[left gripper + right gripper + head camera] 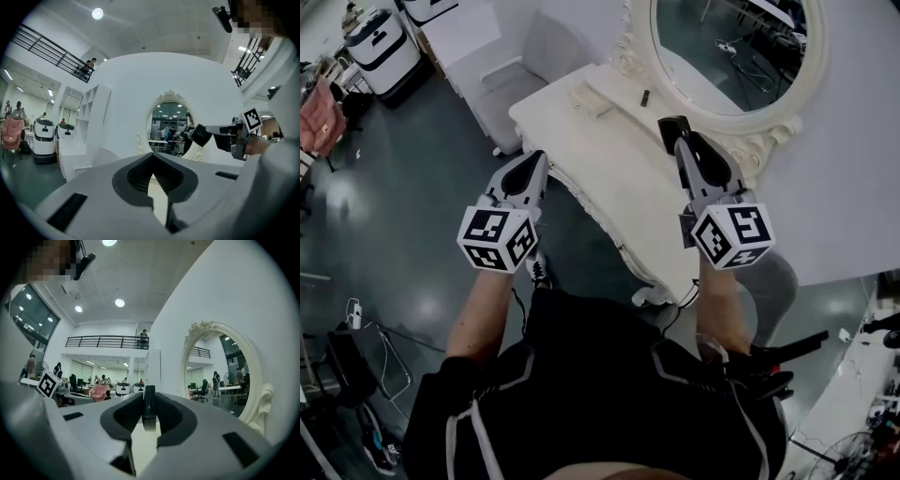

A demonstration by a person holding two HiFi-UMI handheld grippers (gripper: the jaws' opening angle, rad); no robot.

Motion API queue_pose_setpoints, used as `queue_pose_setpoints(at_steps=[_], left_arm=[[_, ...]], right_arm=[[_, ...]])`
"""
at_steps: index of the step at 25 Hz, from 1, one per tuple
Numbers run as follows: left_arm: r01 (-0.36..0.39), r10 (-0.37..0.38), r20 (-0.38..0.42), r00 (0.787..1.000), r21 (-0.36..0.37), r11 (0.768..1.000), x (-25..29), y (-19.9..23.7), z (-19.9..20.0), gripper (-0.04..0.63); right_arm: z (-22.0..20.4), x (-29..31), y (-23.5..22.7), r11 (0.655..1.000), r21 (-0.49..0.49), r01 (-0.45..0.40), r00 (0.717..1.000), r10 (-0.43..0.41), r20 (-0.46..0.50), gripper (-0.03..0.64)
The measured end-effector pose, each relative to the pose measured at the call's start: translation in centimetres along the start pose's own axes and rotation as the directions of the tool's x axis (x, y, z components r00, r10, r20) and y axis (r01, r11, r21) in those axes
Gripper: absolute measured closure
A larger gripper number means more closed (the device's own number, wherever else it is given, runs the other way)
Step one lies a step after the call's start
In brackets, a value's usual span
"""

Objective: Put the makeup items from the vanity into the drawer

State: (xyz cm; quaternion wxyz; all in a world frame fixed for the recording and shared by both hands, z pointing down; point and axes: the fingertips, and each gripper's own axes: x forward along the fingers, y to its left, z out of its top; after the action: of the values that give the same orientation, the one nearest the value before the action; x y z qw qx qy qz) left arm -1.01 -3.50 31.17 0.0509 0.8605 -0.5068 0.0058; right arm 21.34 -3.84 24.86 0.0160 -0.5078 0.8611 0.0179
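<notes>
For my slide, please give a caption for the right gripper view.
The right gripper clamps a thin black case edge-on, beside the oval mirror.

left tool [152, 158]: jaws together, empty | right tool [212, 131]: gripping flat black square case [200, 135] | behind: white ornate oval mirror [168, 96]

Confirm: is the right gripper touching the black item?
Touching: the right gripper view shows the right gripper with both jaws pressed against the black item.

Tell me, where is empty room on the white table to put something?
The tabletop is bare between the left gripper and right gripper holding a black case. It's crowded at the far end: a pale flat item and small dark item lie by the mirror.
</notes>
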Motion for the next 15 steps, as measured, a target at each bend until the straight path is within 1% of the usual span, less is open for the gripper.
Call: queue_pose_setpoints(at_steps=[7, 15], left_arm=[[0.066, -0.066, -0.005, 0.998, -0.027, 0.997, 4.1, 6.9, 0.0, 0.592], [0.123, -0.124, -0.040, 0.991, -0.028, 0.992, 9.0, 14.4, -0.3, 0.592]], right_arm=[[-1.3, 6.9, 1.0, 0.998, -0.025, 0.056, 0.997, -0.057, -0.055, 0.526], [-3.8, 15.5, 1.2, 0.993, 0.004, 0.116, 0.988, -0.115, -0.106, 0.526]])
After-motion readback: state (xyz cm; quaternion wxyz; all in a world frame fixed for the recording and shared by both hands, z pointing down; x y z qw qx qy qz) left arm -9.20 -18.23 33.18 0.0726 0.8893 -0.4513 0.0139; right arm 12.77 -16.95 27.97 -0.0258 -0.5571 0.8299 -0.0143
